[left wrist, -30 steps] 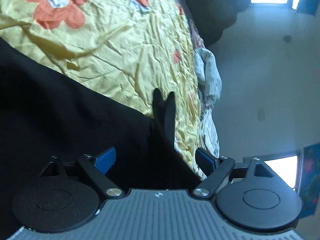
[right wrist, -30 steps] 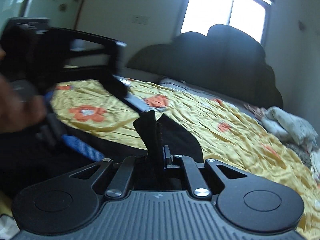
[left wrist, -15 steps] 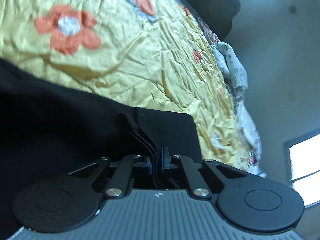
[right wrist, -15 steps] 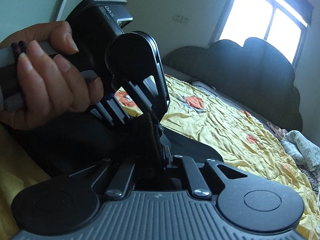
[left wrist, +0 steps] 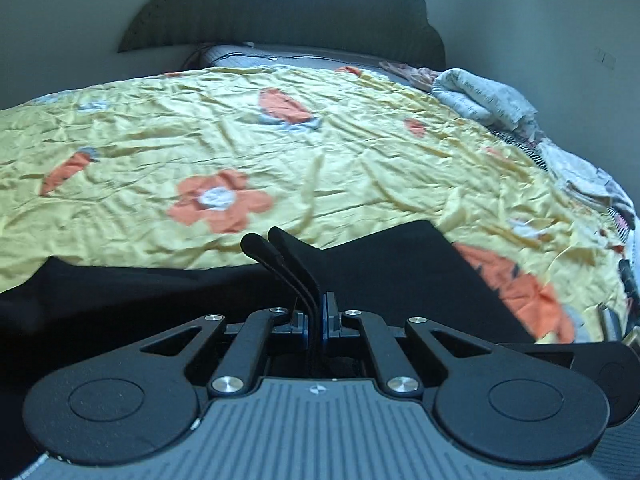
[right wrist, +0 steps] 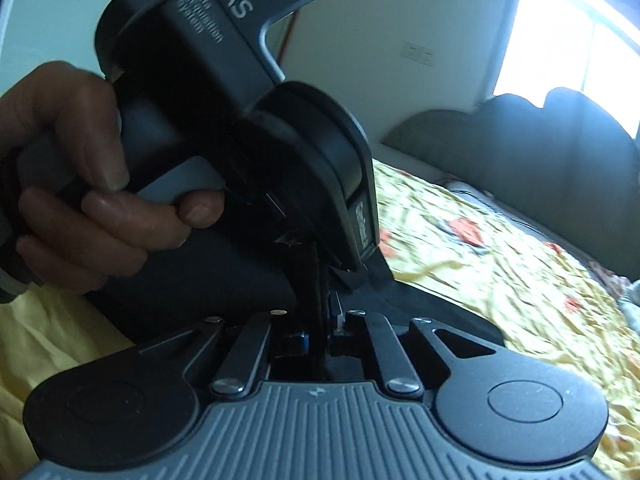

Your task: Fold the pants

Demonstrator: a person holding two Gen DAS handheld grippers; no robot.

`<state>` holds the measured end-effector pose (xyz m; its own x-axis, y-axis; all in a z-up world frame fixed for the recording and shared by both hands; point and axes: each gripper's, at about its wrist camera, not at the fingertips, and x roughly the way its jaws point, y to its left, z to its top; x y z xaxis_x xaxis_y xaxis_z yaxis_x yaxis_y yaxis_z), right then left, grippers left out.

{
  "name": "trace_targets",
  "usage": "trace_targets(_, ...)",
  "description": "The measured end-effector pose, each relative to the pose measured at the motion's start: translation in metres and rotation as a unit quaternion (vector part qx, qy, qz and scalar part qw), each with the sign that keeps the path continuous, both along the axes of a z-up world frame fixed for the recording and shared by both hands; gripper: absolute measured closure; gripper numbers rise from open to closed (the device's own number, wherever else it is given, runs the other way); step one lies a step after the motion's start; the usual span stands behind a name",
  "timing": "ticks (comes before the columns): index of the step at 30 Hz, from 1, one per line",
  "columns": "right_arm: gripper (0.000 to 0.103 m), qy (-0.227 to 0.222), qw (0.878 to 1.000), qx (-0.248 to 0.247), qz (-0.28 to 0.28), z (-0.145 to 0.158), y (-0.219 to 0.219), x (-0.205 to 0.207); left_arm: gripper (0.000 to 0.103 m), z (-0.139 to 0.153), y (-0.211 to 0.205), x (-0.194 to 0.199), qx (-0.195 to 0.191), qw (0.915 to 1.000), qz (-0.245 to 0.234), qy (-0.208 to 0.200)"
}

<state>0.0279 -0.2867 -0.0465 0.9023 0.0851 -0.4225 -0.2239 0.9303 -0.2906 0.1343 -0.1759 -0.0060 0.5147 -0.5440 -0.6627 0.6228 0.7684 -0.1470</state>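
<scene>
Fold under way: your left gripper (left wrist: 316, 280) and right gripper (right wrist: 320, 280) each pinch the black pants (left wrist: 400, 280), which drape ahead over the yellow bedspread (left wrist: 320, 152). Next, carry both held edges across together, level.

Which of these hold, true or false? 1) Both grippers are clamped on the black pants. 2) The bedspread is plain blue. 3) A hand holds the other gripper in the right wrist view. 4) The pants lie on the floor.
1) True: the left gripper and right gripper are each shut on the black pants.
2) False: the bedspread is yellow with orange flowers.
3) True: a hand grips its handle.
4) False: they lie on the bed.
</scene>
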Motion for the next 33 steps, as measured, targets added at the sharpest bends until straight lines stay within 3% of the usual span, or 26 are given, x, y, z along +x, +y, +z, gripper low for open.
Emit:
trace_targets(6,0.095,0.012,0.999,0.011,0.029,-0.005,0.009,0.005,0.097,-0.007,0.027,0.001,0.001,0.9999,0.013,0.007)
trace_targets(13,0.095,0.019,0.998,0.023,0.049,-0.004,-0.010,0.016,0.097,-0.006,0.042,-0.005,0.013,0.9994,0.026,-0.020)
trace_targets(21,0.095,0.025,0.997,0.027,0.067,-0.008,-0.026,0.018,0.097,-0.015,0.059,0.008,0.010,0.9988,0.046,0.014)
trace_targets(33,0.095,0.039,0.997,0.028,0.068,-0.009,-0.060,0.021,0.096,-0.019,0.058,0.006,0.023,0.9984,0.050,0.009)
